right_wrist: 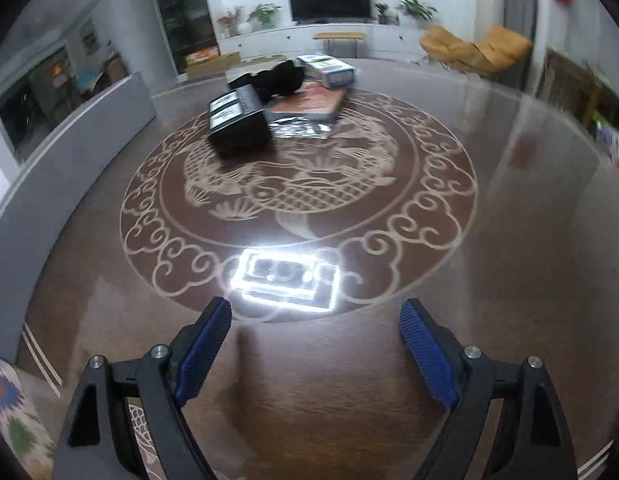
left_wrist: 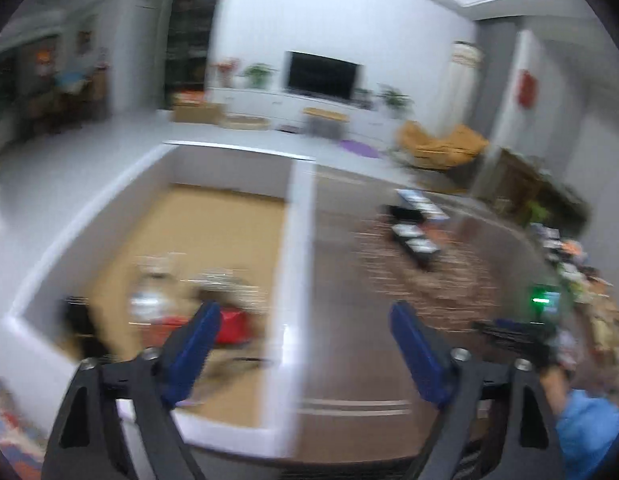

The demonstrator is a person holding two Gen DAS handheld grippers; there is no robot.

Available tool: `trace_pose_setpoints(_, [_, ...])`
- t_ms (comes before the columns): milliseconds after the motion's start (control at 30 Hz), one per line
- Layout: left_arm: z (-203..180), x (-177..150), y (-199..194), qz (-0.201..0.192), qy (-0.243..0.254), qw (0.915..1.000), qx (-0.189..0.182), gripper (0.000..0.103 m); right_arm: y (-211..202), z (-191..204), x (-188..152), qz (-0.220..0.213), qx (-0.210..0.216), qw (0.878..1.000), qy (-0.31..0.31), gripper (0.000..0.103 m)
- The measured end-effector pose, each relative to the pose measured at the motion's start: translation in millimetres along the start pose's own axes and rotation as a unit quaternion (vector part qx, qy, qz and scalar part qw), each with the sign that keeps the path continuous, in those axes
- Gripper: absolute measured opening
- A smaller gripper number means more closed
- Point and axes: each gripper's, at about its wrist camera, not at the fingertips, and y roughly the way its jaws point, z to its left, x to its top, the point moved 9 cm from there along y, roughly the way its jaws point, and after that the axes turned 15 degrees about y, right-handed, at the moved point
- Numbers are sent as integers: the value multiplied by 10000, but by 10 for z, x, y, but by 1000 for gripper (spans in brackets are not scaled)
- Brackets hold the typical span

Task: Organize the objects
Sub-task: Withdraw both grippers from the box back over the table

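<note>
My left gripper (left_wrist: 305, 316) is open and empty, above the rim of a white storage box (left_wrist: 285, 280) with a cardboard floor. Blurred items lie in the box, among them a red object (left_wrist: 233, 326) and a clear one (left_wrist: 149, 304). My right gripper (right_wrist: 315, 316) is open and empty over the dark table (right_wrist: 489, 280). On the table's far side lie a black case (right_wrist: 237, 124), a black pouch (right_wrist: 281, 76), a white-blue box (right_wrist: 329, 68), a brown book (right_wrist: 309, 104) and a silver packet (right_wrist: 297, 128). The same pile shows in the left wrist view (left_wrist: 415, 232). My right gripper shows in the left wrist view (left_wrist: 509, 332).
The table bears a pale fish pattern (right_wrist: 297, 188) and a bright lamp reflection (right_wrist: 285, 280). The white box's wall (right_wrist: 69, 148) runs along the table's left edge. Clutter (left_wrist: 581, 276) lies at the table's right. A TV (right_wrist: 329, 0) and a yellow chair (right_wrist: 473, 50) stand beyond.
</note>
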Motion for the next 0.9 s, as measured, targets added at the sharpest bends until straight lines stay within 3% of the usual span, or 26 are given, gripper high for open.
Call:
trace_pose_setpoints(100, [-585, -37, 315, 160, 46, 9968, -780, 100, -20, 103, 121, -3, 150, 9999, -67, 87])
trace_pose_setpoints(267, [-1059, -495, 855, 998, -179, 9858, -1337, 100, 230, 775, 583, 241, 389, 9972, -592, 87])
trace_pose_setpoints(400, [-1110, -712, 817, 1189, -124, 9837, -1341, 100, 666, 1223, 1088, 306, 93, 9947, -978, 87])
trace_pose_setpoints(500, [-1096, -845, 756, 1259, 155, 9852, -1154, 100, 1068, 1363, 1256, 660, -270, 9915, -1085, 87])
trace_pose_setpoints(567, [-1087, -939, 765, 1367, 277, 9842, -1093, 100, 1297, 1377, 1243, 988, -390, 9882, -1104, 86])
trace_pose_setpoints(633, [-1111, -1019, 792, 1488, 344, 9817, -1138, 100, 1359, 1361, 1224, 977, -487, 9875, -1140, 62])
trace_pose_setpoints(800, [-1227, -1030, 972, 1691, 664, 9756, -1236, 100, 1030, 1335, 874, 911, 213, 9900, -1059, 60])
trace_pose_setpoints(900, [-1292, -889, 1133, 1725, 970, 9724, -1233, 100, 718, 1060, 475, 763, 291, 9888, -1247, 60])
